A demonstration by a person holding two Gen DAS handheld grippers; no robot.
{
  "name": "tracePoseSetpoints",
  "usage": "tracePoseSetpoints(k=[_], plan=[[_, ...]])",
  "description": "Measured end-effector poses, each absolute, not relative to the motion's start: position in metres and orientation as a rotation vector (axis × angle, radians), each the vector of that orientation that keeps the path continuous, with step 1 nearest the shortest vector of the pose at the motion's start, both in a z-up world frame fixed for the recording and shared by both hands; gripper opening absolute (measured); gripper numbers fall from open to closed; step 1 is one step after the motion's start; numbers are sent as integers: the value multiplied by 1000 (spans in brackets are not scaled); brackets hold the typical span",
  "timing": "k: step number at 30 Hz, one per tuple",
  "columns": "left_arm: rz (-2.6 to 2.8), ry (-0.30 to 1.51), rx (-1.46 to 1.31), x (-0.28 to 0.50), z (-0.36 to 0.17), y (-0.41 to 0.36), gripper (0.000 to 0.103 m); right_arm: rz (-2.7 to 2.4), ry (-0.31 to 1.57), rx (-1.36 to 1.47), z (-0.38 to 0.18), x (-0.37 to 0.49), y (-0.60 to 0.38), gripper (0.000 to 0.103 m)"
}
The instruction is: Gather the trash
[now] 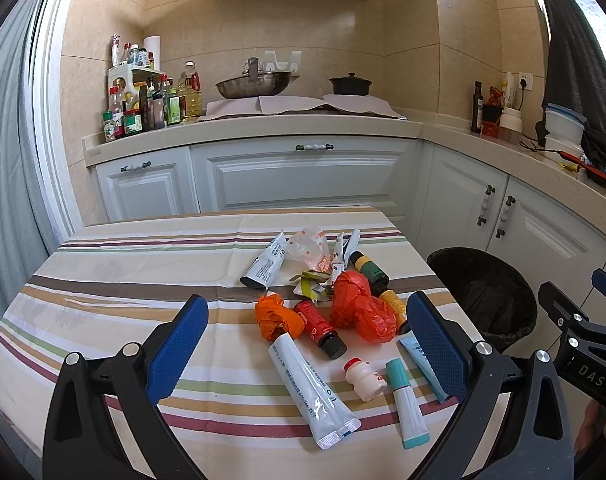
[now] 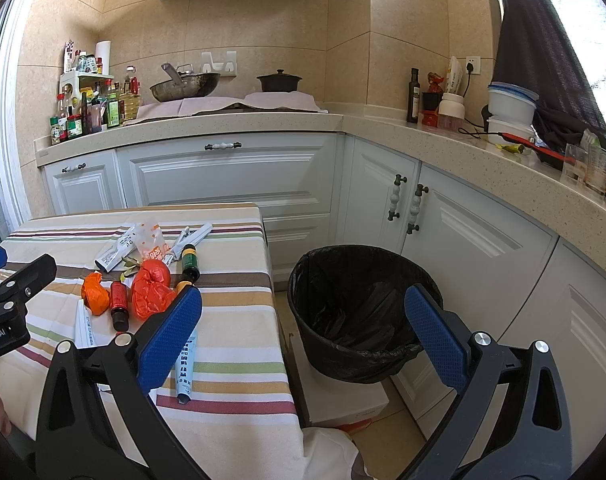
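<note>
Risk, as judged: the small white bottle (image 1: 365, 378) and the red bottle (image 1: 320, 329) lie on their sides and could roll off the striped worktop (image 1: 103, 280) if nudged. The tubes lie close together, so a wide grasp might drag a neighbour. The crumpled orange bag (image 1: 359, 308) is soft and may slip from the pads.

Left tongs (image 1: 307, 348): spread apart, holding nothing, hovering above the pile; the white tube (image 1: 309, 388), teal tube (image 1: 405, 404) and both bottles lie between and just ahead of the fingers.

Right tongs (image 2: 303, 336): spread apart, empty, above the worktop's edge, facing the black-lined bin (image 2: 359, 312), which stands on a box just beside the worktop. All trash is on the worktop.
</note>
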State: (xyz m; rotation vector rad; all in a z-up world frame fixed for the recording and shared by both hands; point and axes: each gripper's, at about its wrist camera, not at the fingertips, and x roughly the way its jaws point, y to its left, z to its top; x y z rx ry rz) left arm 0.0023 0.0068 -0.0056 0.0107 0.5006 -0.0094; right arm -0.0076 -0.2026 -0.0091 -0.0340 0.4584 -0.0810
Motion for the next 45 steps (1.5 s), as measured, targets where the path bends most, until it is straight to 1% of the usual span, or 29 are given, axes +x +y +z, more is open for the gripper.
tracePoseSetpoints(k=[36,45], plan=[[0,523,5,1,-9,15,97,-70,465,-30,-7,-8,-199,99],[34,558,20,6,-17,20,97,-35,489,-41,-20,1,-187,99]])
